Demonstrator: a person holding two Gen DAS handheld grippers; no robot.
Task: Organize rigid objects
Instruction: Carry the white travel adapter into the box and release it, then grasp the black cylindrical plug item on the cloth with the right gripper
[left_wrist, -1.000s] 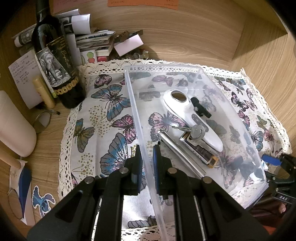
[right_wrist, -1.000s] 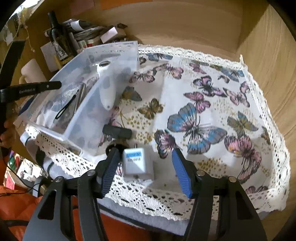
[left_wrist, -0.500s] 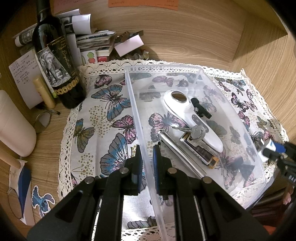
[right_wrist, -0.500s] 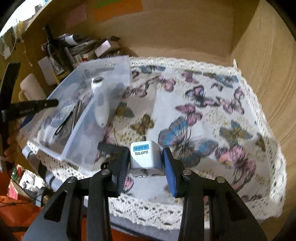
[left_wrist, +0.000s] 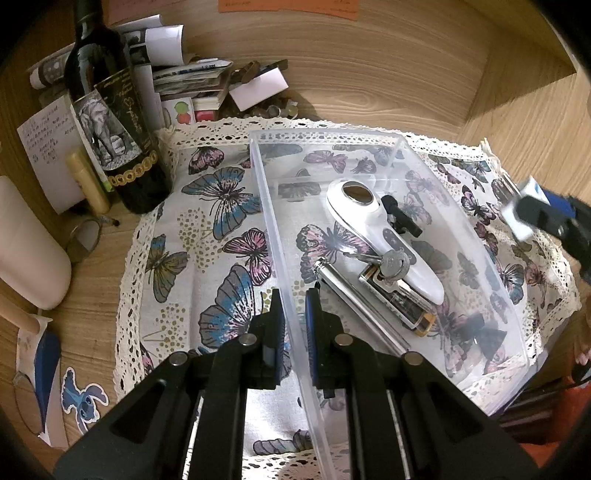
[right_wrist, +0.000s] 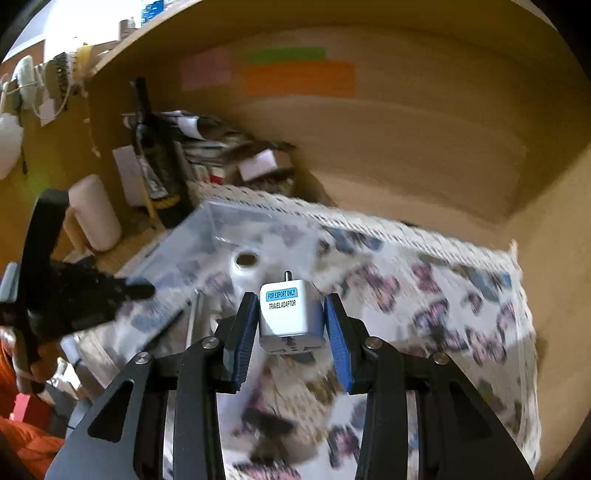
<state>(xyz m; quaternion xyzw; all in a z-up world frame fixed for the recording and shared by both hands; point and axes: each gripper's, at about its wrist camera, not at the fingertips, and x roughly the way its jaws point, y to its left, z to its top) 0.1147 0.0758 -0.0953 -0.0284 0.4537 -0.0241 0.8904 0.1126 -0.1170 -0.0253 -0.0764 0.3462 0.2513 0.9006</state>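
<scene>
A clear plastic bin (left_wrist: 388, 142) sits on a butterfly cloth (left_wrist: 207, 229). In it lie a white handheld device (left_wrist: 373, 229), keys (left_wrist: 391, 262), a silver tube (left_wrist: 354, 299) and a small black part (left_wrist: 400, 218). My left gripper (left_wrist: 293, 321) is shut on the bin's left wall (left_wrist: 273, 236). My right gripper (right_wrist: 291, 321) is shut on a white travel adaptor (right_wrist: 290, 314), held in the air over the cloth right of the bin (right_wrist: 221, 236). The right gripper with the adaptor also shows in the left wrist view (left_wrist: 532, 214).
A dark wine bottle (left_wrist: 114, 122), stacked papers and booklets (left_wrist: 184, 81) and a cream cylinder (left_wrist: 29, 251) crowd the wooden desk left and behind the bin. Wooden walls (right_wrist: 406, 129) close in the back and right. Sticky notes (right_wrist: 295, 77) hang on the back wall.
My right gripper closed on the travel adaptor, lifted it off the cloth and carried it up toward the bin. My left gripper kept its hold on the bin wall.
</scene>
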